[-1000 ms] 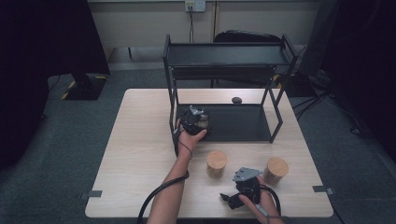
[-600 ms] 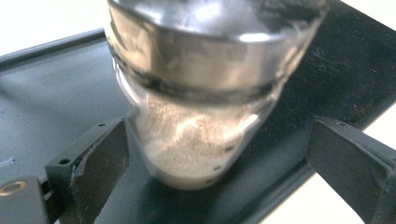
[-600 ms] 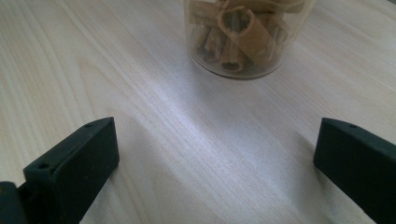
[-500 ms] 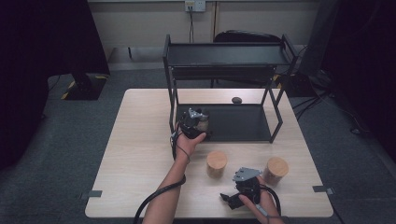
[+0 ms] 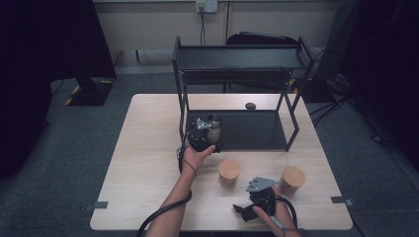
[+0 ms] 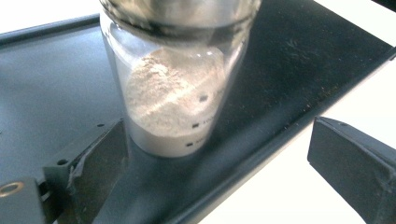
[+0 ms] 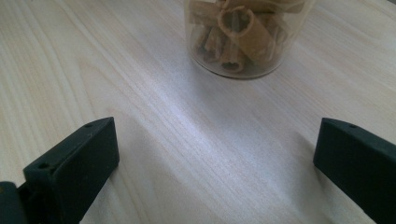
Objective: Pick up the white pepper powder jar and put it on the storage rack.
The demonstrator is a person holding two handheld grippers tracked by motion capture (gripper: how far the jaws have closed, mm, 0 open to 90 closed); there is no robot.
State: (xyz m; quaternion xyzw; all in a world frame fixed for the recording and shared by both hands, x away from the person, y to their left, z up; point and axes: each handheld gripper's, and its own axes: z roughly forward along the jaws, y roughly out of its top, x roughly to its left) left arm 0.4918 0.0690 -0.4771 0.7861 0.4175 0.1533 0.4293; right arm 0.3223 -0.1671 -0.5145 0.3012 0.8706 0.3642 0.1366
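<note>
While both tools rest at the near half of the scene, the things line up by size as follows.

Table: a pale wooden rectangular table [image 5: 148, 163] on grey carpet carries everything.

Rack: a black metal two-tier shelf rack [image 5: 237, 59] stands on the far half of the table; its lower tray [image 6: 42, 79] lies flat on the wood, and a small dark roundish object [image 5: 250, 105] sits on the table just behind that tray.

Left gripper: the left gripper [image 5: 206, 129] is at the tray's front left corner, jaws spread apart, one near the jar's base and the other out over the bare table.

Right gripper: the right gripper [image 5: 247, 207], held by the right hand [image 5: 272, 215] near the table's front edge, has its jaws wide apart with bare wood between them.

Powder jar: a clear glass jar of pale powder [image 6: 173, 98] stands upright on the lower tray, near its front edge, between the left gripper's spread jaws, ungripped.

Cork-lid jars: two round jars with light wooden lids stand on the table in front of the rack, one [image 5: 229, 172] centre, one [image 5: 292, 178] further right.

Pasta jar: in the right gripper view, a clear jar of brown tube-shaped pieces [image 7: 243, 37] stands ahead of the jaws, apart from them.
</note>
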